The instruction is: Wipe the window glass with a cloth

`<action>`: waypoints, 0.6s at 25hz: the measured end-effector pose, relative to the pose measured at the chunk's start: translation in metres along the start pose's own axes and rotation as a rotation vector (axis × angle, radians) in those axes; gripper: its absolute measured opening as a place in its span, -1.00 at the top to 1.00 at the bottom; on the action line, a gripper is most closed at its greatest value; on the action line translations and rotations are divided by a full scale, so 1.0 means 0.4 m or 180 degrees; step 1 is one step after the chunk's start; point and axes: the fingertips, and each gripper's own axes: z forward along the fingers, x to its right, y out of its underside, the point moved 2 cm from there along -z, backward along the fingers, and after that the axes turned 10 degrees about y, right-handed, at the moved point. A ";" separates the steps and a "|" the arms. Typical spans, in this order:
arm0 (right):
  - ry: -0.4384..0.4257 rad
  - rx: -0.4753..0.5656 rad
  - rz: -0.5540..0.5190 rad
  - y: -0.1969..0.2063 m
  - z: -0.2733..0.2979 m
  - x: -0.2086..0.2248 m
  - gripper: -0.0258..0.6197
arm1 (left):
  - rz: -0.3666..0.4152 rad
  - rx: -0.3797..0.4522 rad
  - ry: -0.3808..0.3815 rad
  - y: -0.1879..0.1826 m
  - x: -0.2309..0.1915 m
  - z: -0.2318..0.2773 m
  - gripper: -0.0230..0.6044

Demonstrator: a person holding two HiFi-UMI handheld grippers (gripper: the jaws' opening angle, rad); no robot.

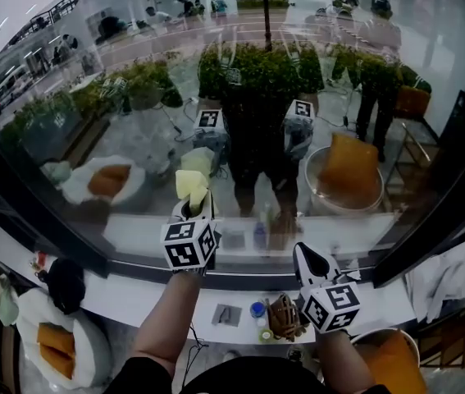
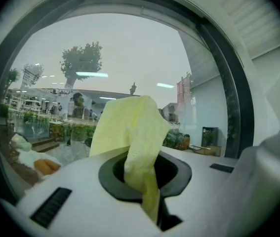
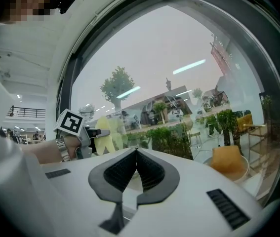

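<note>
Yellow cloth (image 1: 192,184) held up at the window glass (image 1: 93,80)
The left tool (image 1: 193,212) was clamped tight on the cloth, whose loose end stood up above the jaws, close to the pane. The right tool (image 1: 308,263) sat lower, near the white sill (image 1: 125,295), with its jaws closed together on nothing.

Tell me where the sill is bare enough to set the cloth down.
Bare sill lies between the black object and the left forearm. Between the forearms it is crowded: grey card, blue cap, brown woven piece.
</note>
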 end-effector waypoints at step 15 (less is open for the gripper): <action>0.0193 0.0122 -0.0025 -0.049 -0.042 0.126 0.84 | -0.0013 0.0068 0.0297 -0.004 0.190 0.086 0.84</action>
